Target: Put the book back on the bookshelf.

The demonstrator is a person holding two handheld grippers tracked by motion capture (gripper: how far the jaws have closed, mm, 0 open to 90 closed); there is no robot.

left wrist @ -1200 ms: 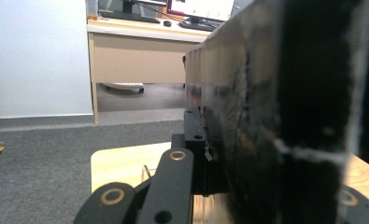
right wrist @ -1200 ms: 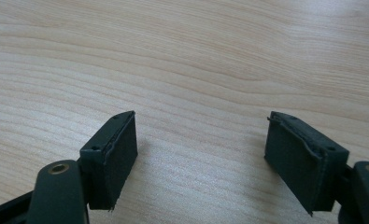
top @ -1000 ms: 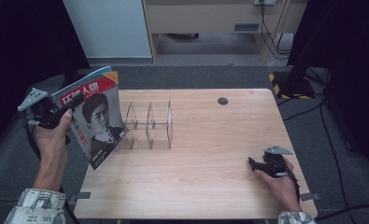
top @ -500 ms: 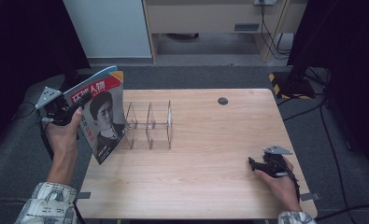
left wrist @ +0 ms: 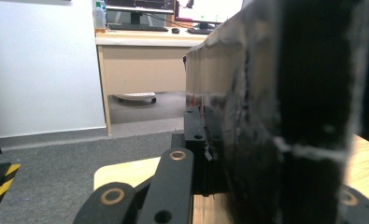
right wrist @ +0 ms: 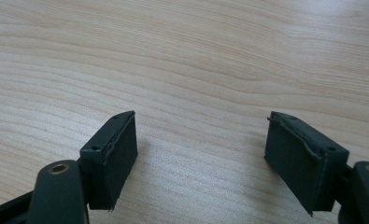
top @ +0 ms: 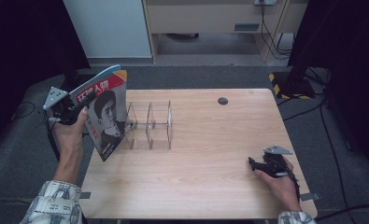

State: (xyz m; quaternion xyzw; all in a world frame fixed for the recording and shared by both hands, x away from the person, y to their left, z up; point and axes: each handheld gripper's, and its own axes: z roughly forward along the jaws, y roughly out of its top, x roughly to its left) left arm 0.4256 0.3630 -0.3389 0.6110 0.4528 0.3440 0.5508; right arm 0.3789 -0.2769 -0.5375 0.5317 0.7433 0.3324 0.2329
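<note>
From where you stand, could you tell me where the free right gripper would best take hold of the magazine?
Probably the magazine's top edge near its right-hand corner, coming from above. It stands nearly upright beside the clear rack, so that thin edge is exposed; the left gripper already clamps the top left, and the right gripper's jaws are open.

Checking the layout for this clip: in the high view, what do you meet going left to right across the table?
Left claw shut on the magazine → clear divider rack → small dark disc on the table → right claw, open, resting on the wood.
</note>
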